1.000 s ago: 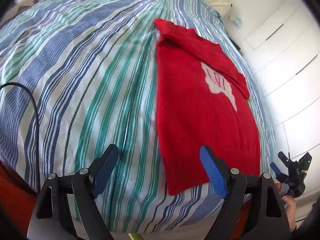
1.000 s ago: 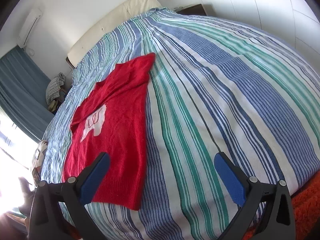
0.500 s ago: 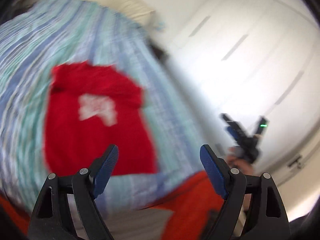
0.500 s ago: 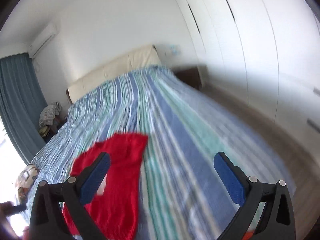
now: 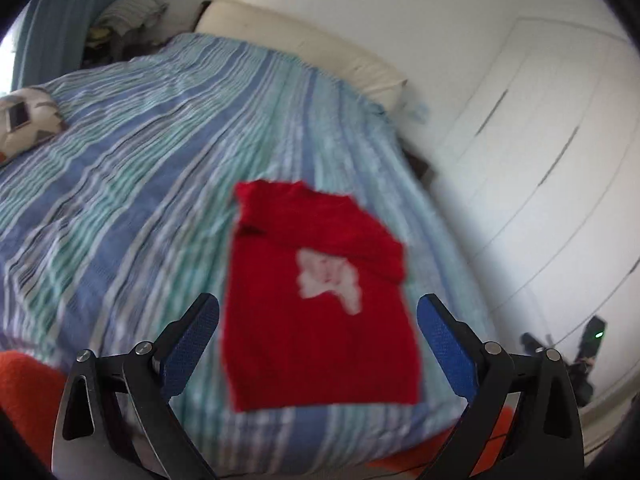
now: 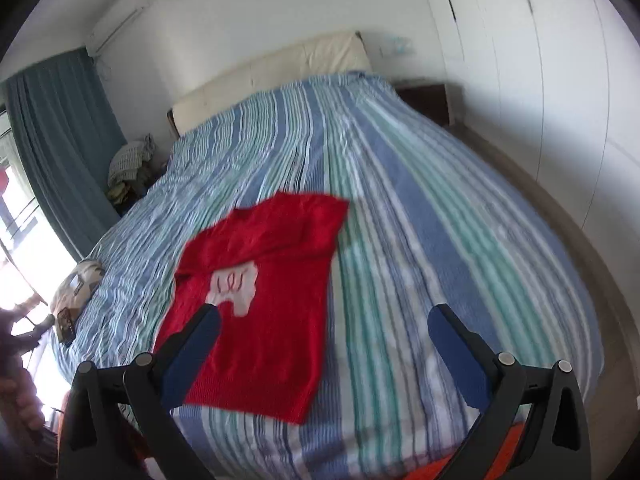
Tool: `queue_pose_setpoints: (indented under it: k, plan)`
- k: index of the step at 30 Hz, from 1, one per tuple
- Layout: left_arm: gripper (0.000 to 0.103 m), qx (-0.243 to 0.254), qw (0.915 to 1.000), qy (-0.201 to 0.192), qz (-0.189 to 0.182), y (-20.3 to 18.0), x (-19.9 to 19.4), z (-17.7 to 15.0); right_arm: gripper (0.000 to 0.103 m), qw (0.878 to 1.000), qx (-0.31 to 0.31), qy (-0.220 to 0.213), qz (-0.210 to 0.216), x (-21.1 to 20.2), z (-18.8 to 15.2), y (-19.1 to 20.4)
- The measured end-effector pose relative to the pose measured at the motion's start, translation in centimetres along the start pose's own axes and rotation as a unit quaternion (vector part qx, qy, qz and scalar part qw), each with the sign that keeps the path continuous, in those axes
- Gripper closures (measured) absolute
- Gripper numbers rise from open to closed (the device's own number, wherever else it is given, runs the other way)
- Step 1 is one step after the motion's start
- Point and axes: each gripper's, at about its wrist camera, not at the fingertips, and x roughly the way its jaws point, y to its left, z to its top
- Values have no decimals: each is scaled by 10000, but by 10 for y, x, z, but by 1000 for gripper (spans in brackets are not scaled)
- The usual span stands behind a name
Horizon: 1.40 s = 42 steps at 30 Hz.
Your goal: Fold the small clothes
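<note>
A small red knitted sweater [image 5: 316, 312] with a white motif on its chest lies flat near the foot of a striped bed, one sleeve folded across its upper part. The right wrist view shows the same sweater [image 6: 276, 288] left of centre. My left gripper [image 5: 318, 340] hangs in the air above and in front of the sweater, its jaws opening wide with nothing between them. Raised well above the bed, my right gripper [image 6: 324, 344] stands open and empty, with its left finger over the sweater's lower edge.
The bed has a blue, green and white striped cover [image 6: 420, 220] and a cream headboard [image 6: 280, 68]. A patterned cushion [image 6: 78, 292] lies at the bed's left edge. White wardrobe doors [image 5: 540, 160] stand to the right. An orange rug [image 5: 24, 384] lies below the foot.
Both grippers have risen and pulled back from the bed, so the sweater looks smaller and farther off. The left jaws stand a little wider apart.
</note>
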Motion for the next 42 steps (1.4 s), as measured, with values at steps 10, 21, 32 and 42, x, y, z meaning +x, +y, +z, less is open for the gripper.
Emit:
queue_pose_setpoints:
  k: [10, 21, 32, 42]
  plan:
    - [6, -163, 9831, 1753, 495, 44, 108, -86, 2, 9701, 1211, 1937, 820, 114, -70, -20]
    - [57, 206, 9725, 2256, 546, 33, 154, -89, 36, 9629, 1020, 2395, 710, 169, -98, -10]
    - [101, -8, 9719, 2276, 595, 48, 152, -90, 100, 9722, 807, 2194, 128, 154, -92, -24]
    - [101, -1304, 9835, 1080, -639, 50, 119, 5, 100, 9713, 1586, 1191, 1314, 138, -14, -29]
